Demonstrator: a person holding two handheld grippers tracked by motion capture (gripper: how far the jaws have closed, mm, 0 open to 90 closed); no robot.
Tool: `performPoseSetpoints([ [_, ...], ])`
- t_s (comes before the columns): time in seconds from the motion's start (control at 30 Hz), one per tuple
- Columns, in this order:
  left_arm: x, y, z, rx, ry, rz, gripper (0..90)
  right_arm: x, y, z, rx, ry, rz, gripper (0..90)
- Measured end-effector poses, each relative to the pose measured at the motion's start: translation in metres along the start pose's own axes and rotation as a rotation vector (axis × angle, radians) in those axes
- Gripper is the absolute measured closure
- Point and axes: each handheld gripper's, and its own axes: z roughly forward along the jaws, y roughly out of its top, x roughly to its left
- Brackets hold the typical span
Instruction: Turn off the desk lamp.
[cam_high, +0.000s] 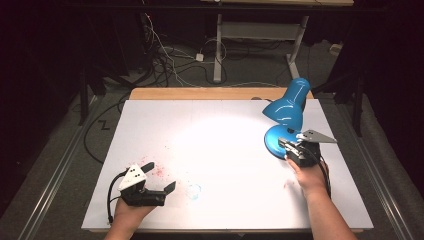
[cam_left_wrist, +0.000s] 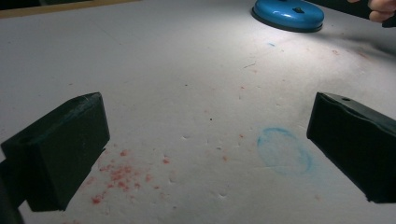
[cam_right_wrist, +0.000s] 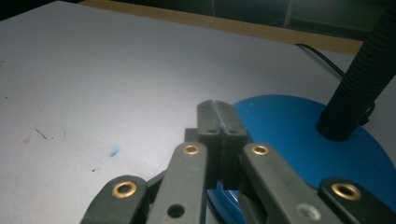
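Lit blue desk lamp (cam_high: 286, 120) at two o'clock on the white table (cam_high: 225, 150), round base (cam_right_wrist: 299, 140) flat on the board, black ribbed neck (cam_right_wrist: 359, 79) rising from the base's far side, shade tipped toward the table's middle.

Right gripper (cam_high: 287, 145) at the near rim of that base, jaws pressed together, nothing between them, tips over the blue edge in the right gripper view (cam_right_wrist: 218, 112); contact with the base not clear. Left gripper (cam_high: 159, 176) at seven o'clock, well apart from the lamp, jaws spread wide, nothing held.

Probably a press or nudge on the base, perhaps toward a switch. For a clean job: keep the closed tips low and square to the base, push gently and straight, avoid catching the neck, and watch for the base sliding on the smooth board. Left gripper free to steady the base if needed.

Count: one lamp, two grippers, one blue ring stain (cam_left_wrist: 285, 150), one scatter of red specks (cam_left_wrist: 119, 175).
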Motion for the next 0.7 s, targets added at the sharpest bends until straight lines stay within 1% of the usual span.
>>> performPoseSetpoints([
  [0.17, -0.001, -0.001, 0.001, 0.007, -0.007, 0.005, 0.0, -0.004, -0.002, 0.003, 0.02, -0.005, 0.014, 90.0],
  [0.27, -0.001, -0.001, 0.002, 0.016, -0.013, 0.014, 0.0, -0.007, -0.003, 0.007, 0.049, -0.01, 0.026, 90.0],
  [0.3, -0.002, -0.001, 0.002, 0.017, -0.012, 0.015, 0.0, -0.008, -0.003, 0.008, 0.065, -0.014, 0.022, 90.0],
  [0.33, -0.002, -0.001, 0.002, 0.017, -0.012, 0.015, 0.0, -0.008, -0.004, 0.009, 0.07, -0.017, 0.023, 90.0],
  [0.37, -0.001, -0.001, 0.002, 0.016, -0.013, 0.015, 0.0, -0.008, -0.004, 0.009, 0.07, -0.017, 0.023, 90.0],
  [0.43, -0.001, -0.001, 0.002, 0.016, -0.013, 0.014, 0.0, -0.011, -0.005, 0.011, 0.083, -0.032, 0.028, 90.0],
  [0.6, -0.001, -0.001, 0.002, 0.017, -0.013, 0.018, 0.0, -0.016, -0.007, 0.014, 0.088, -0.039, 0.052, 90.0],
  [0.7, -0.001, -0.001, 0.002, 0.017, -0.011, 0.021, 0.0, -0.018, -0.008, 0.016, 0.093, -0.045, 0.053, 90.0],
])
